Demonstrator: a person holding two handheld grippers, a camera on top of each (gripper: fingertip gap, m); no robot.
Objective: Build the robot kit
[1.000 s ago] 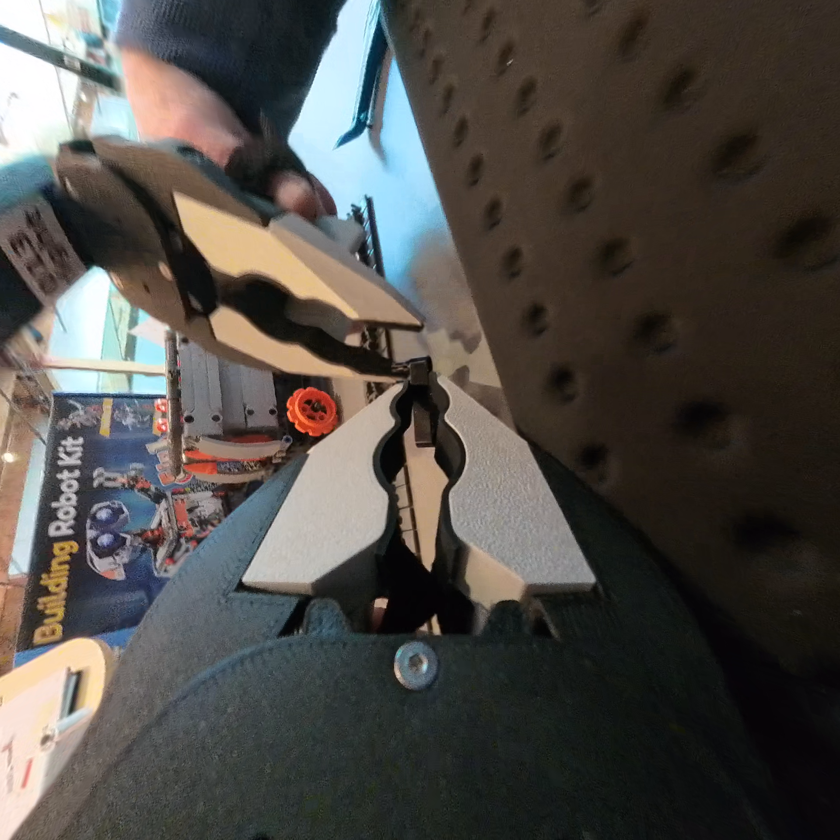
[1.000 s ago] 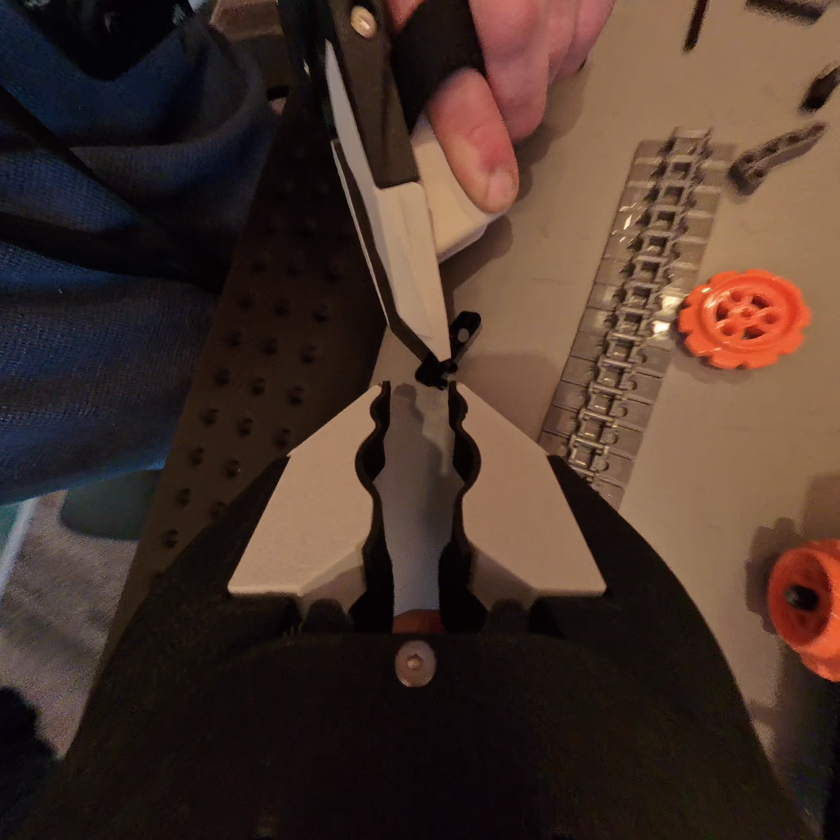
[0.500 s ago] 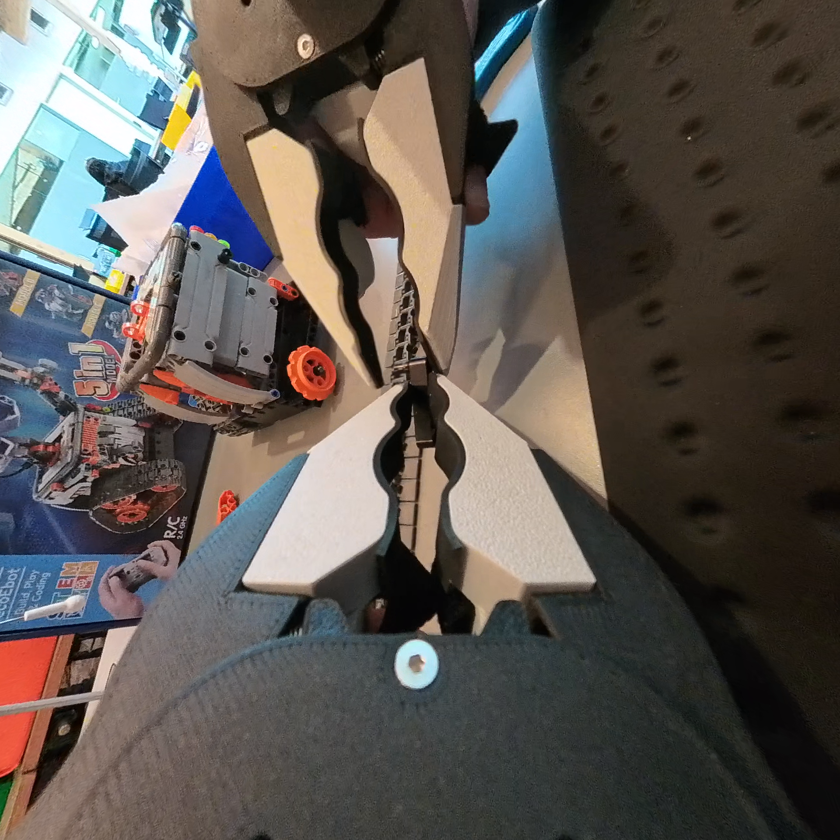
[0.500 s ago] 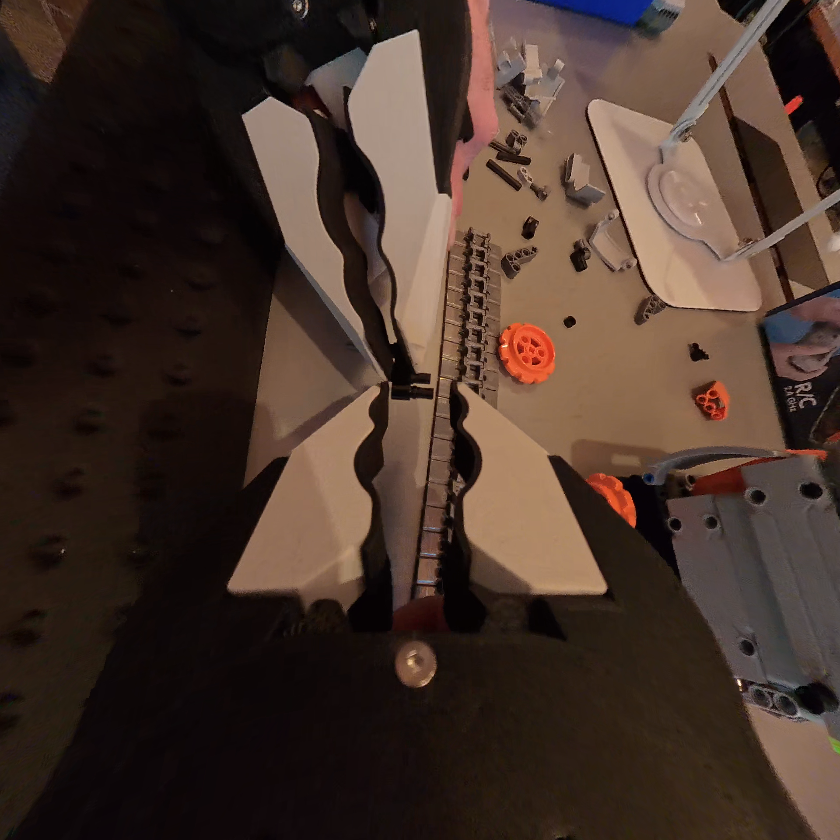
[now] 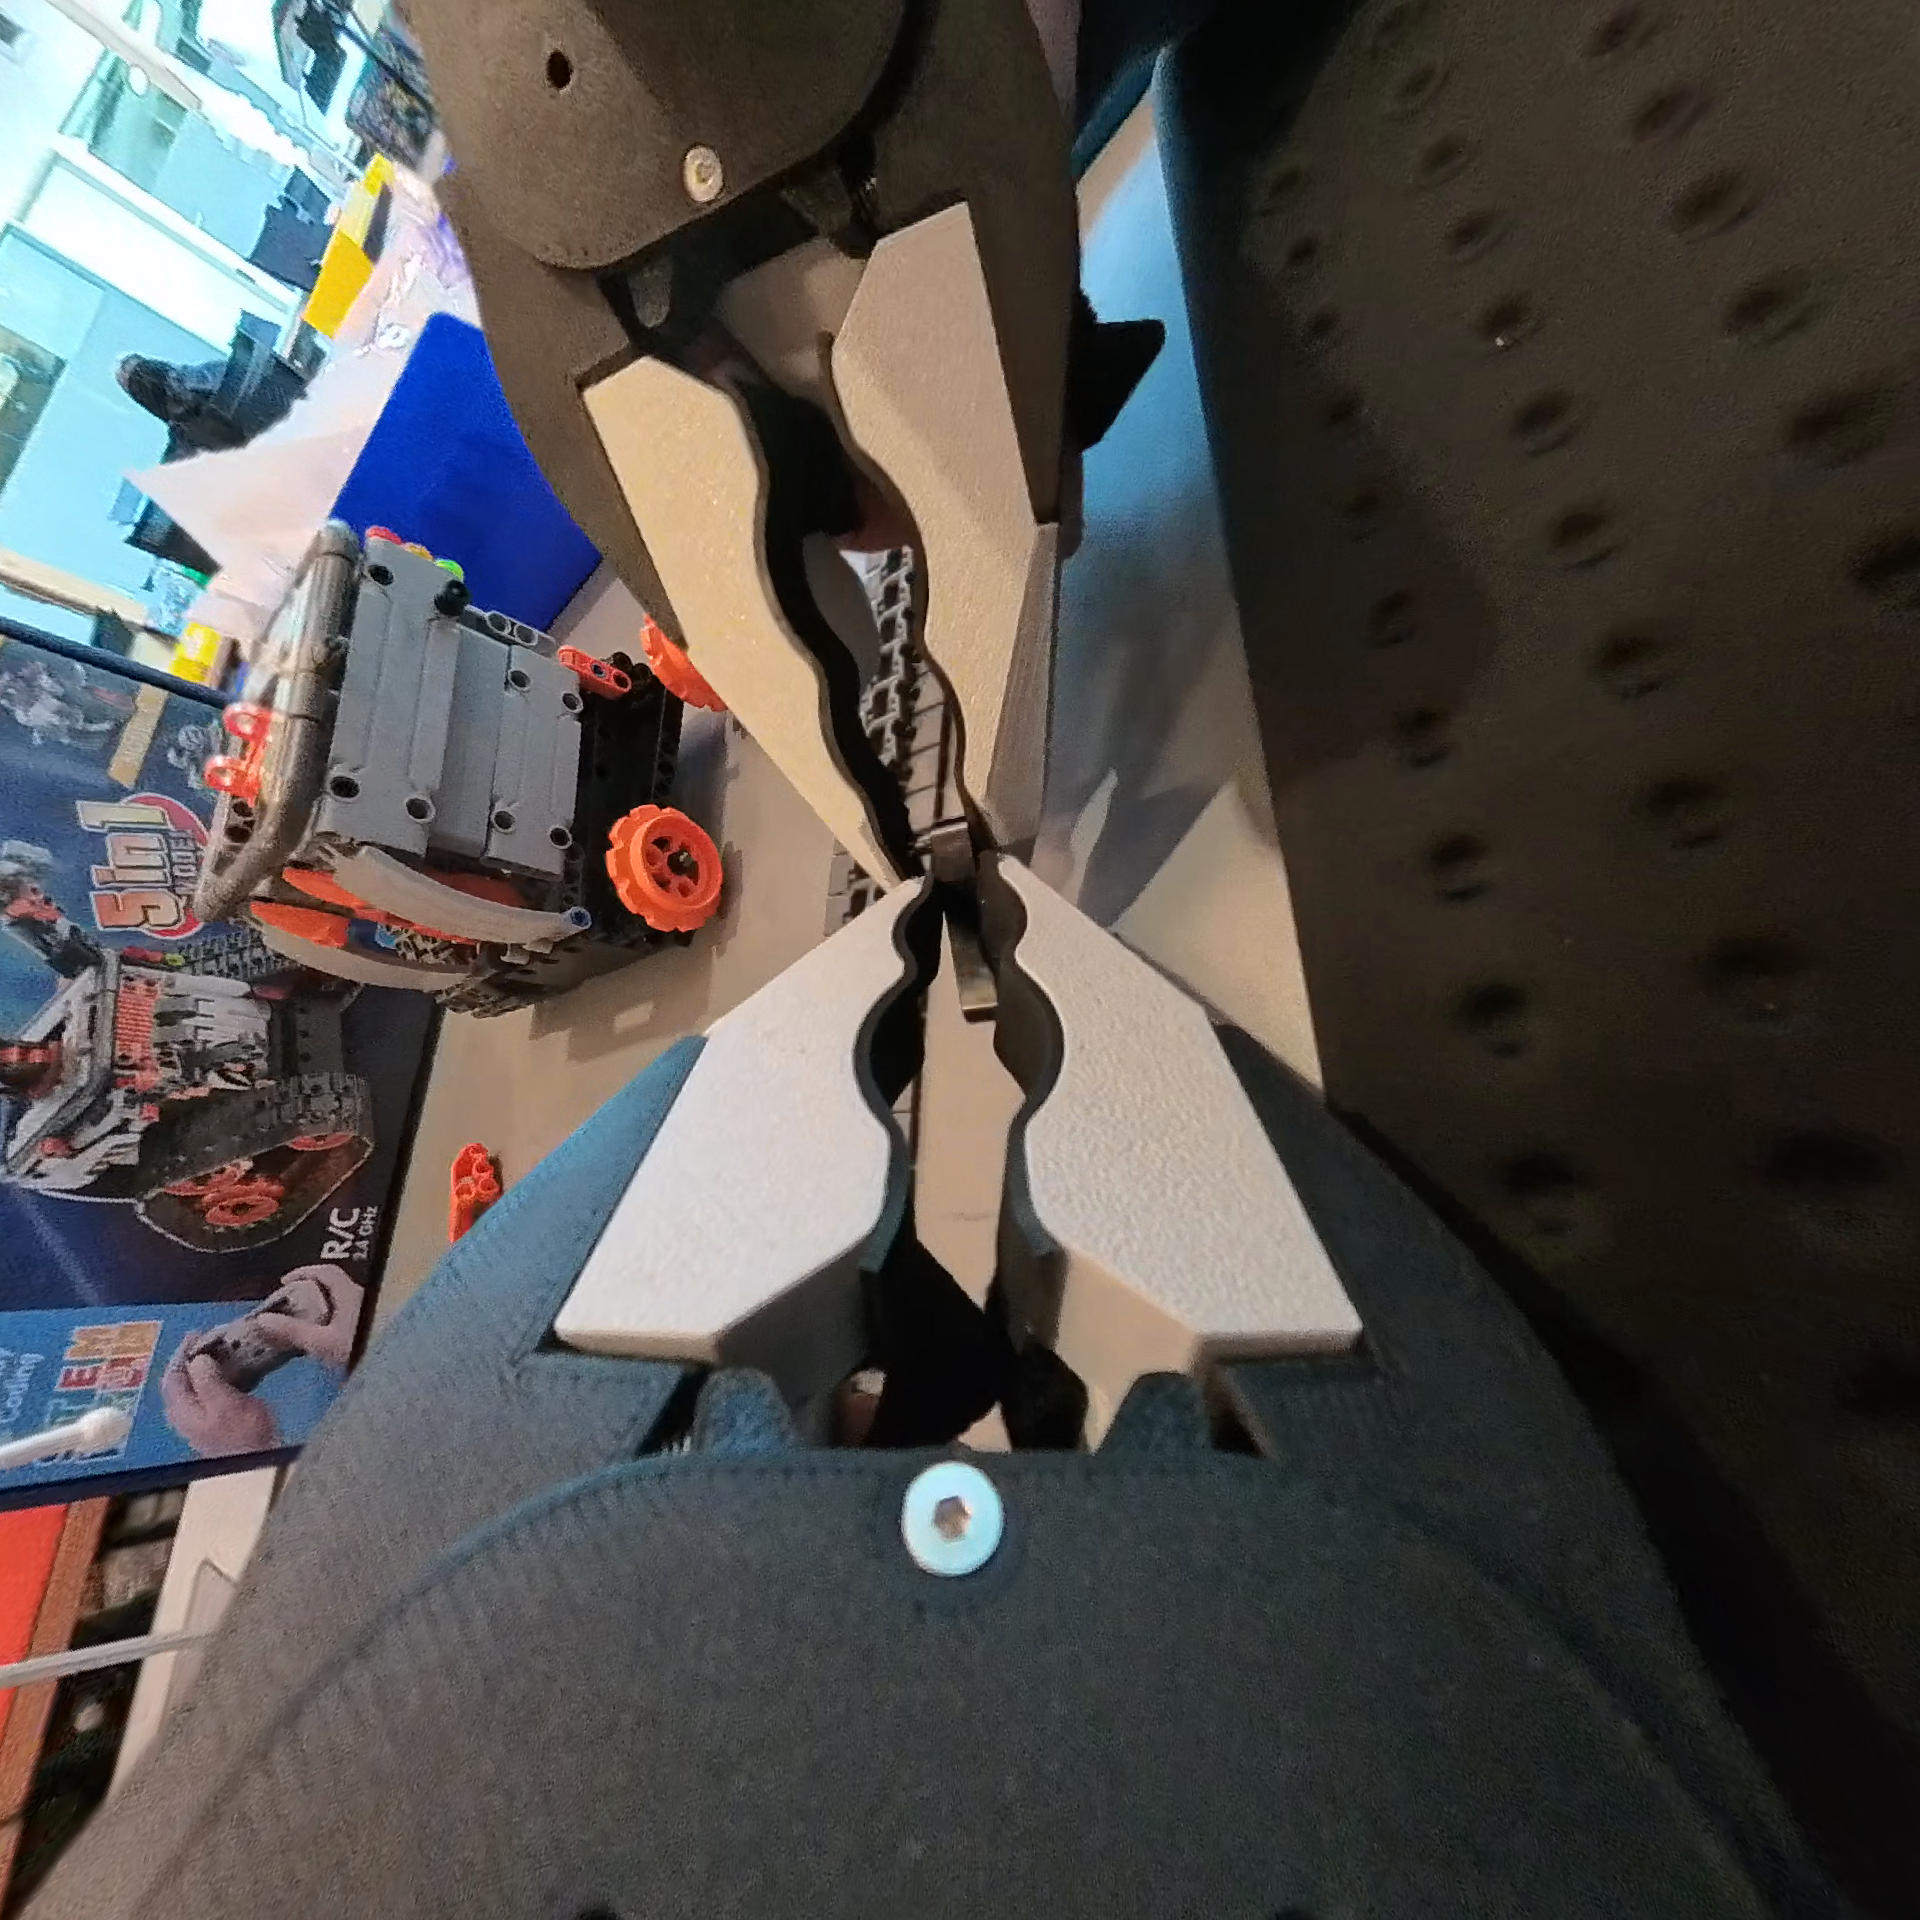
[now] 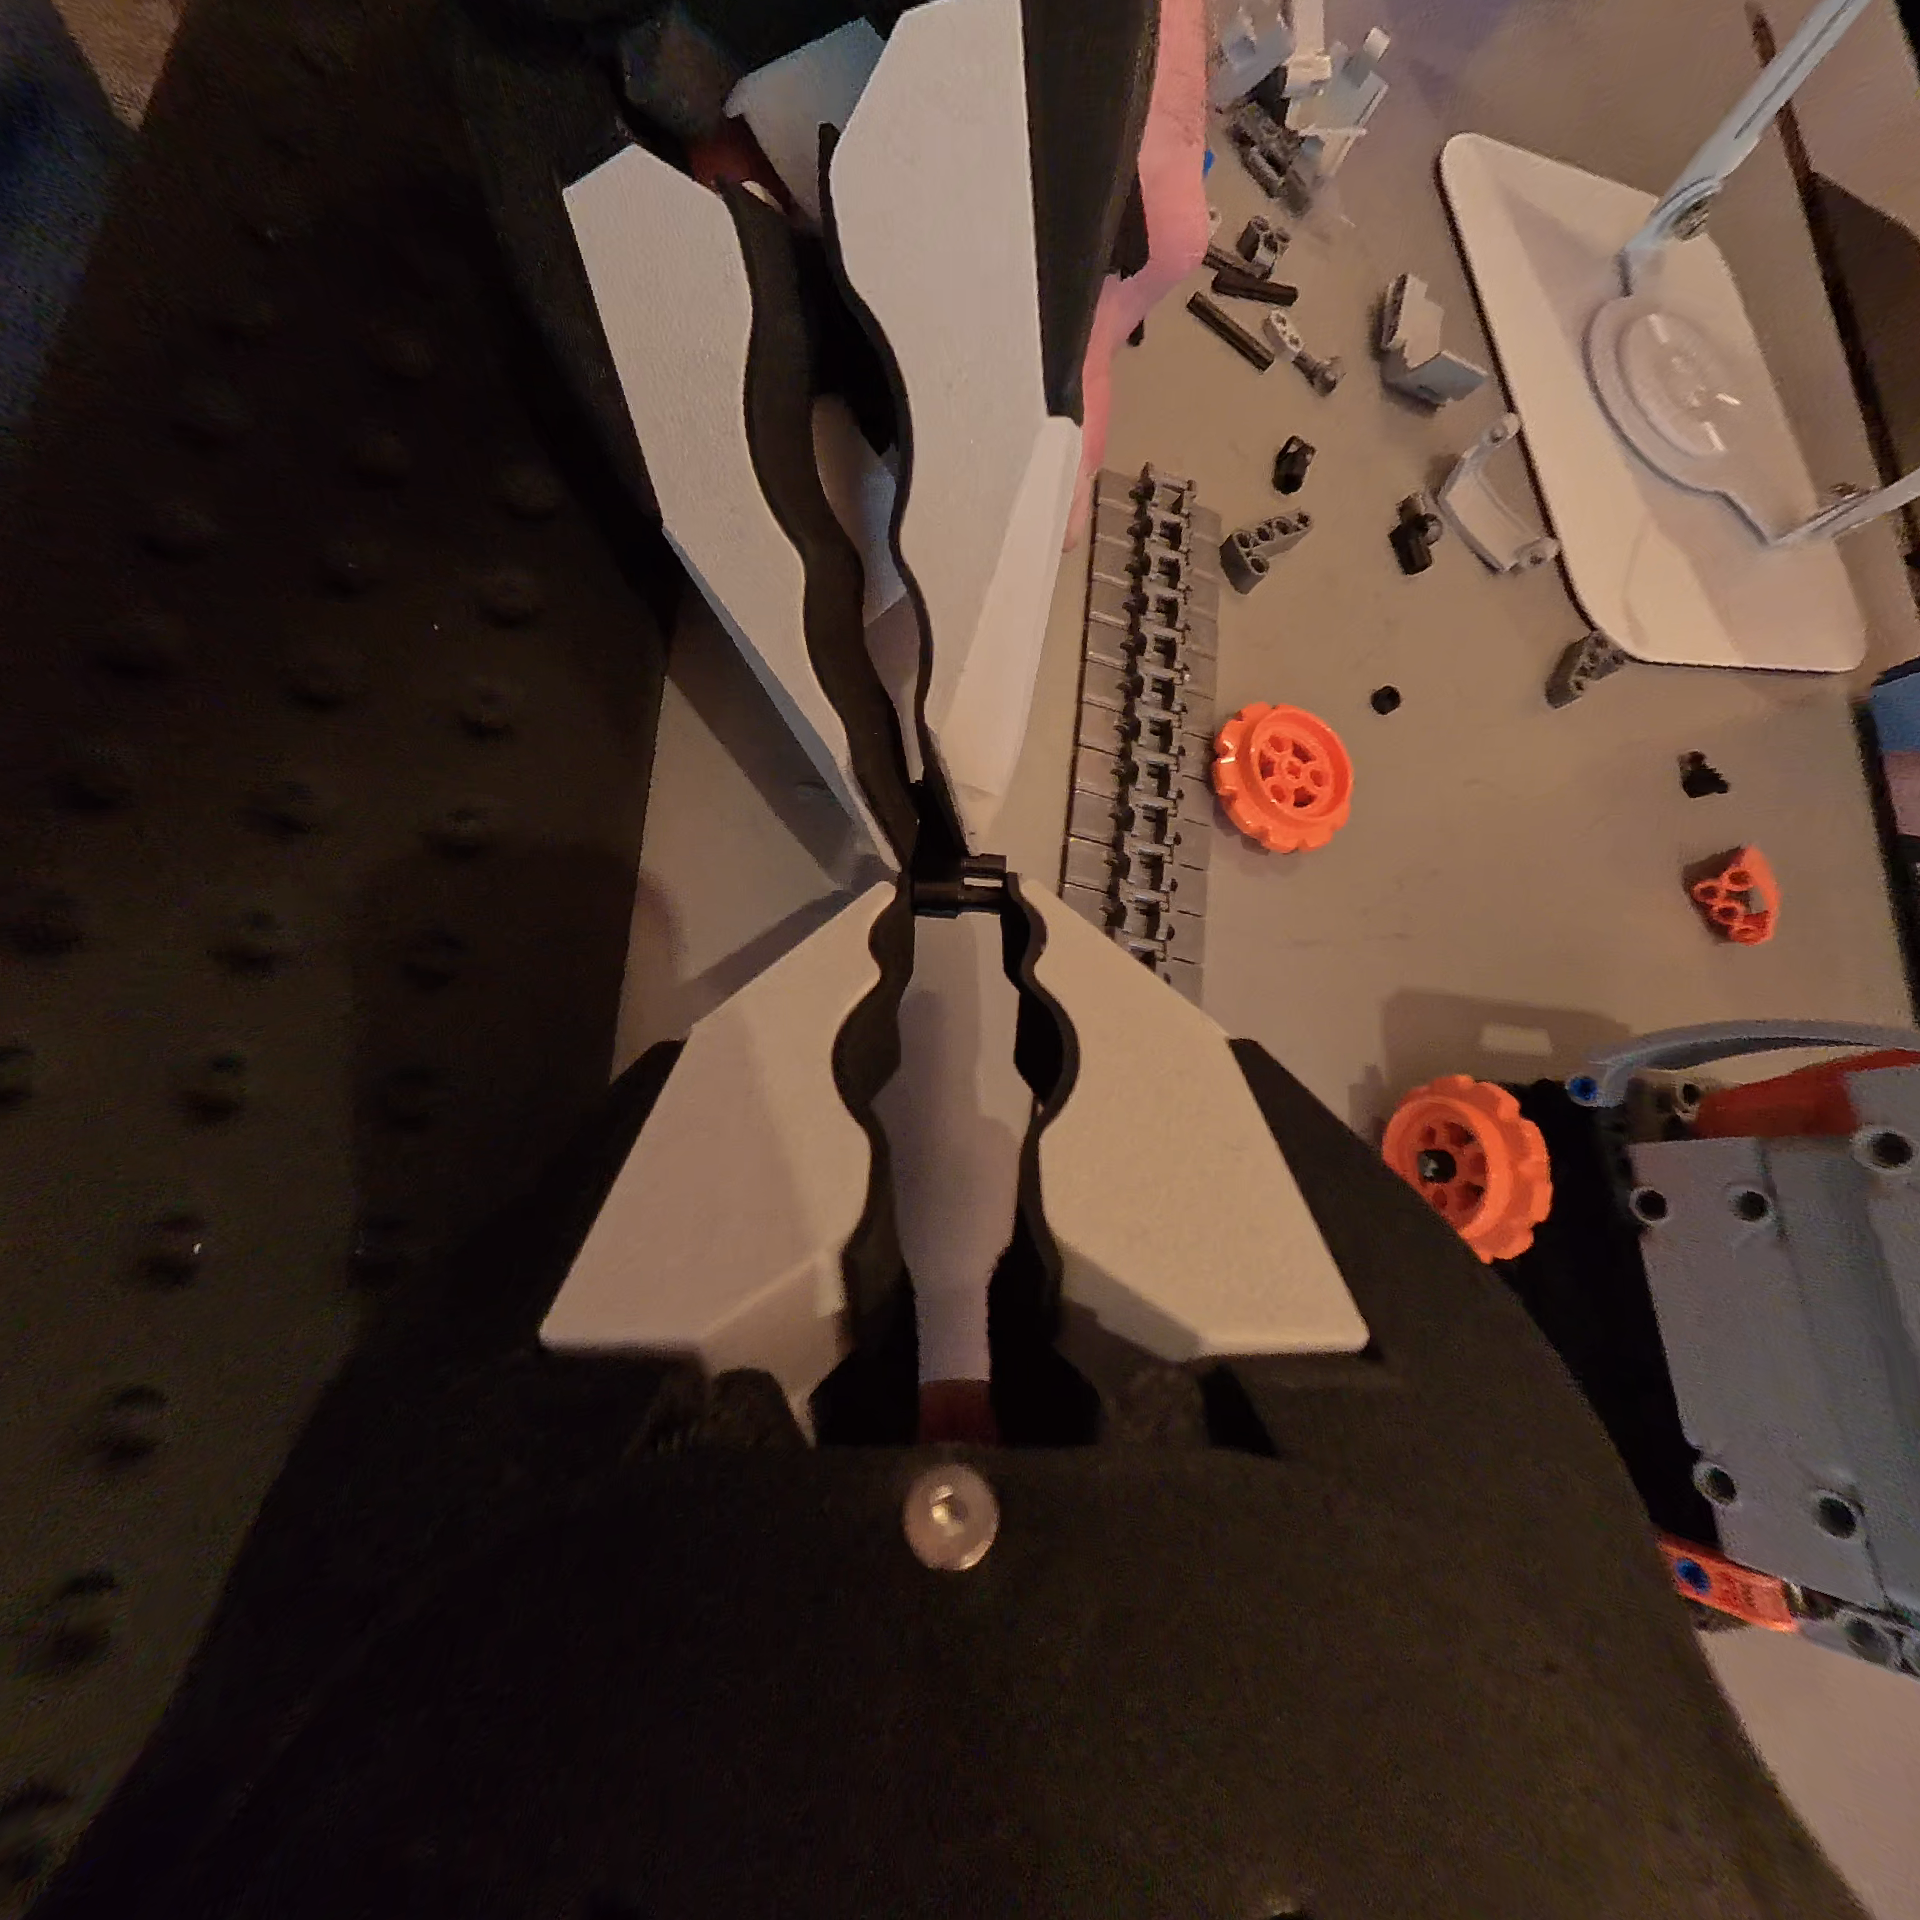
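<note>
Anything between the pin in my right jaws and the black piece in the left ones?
Nothing visible. The right gripper holds the pin crosswise, right at the black piece held by the left gripper, tips meeting. The track lies off to the side on the table.

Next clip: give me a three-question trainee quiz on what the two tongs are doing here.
1. True or false: the left tongs pinch a small black piece.
2. What do the right tongs grip? A) orange wheel B) small black pin C) grey track strip
3. Fill in: the loose orange wheel lies beside the grey ____.

Key: 1 true; 2 B, the small black pin; 3 track strip.
</note>
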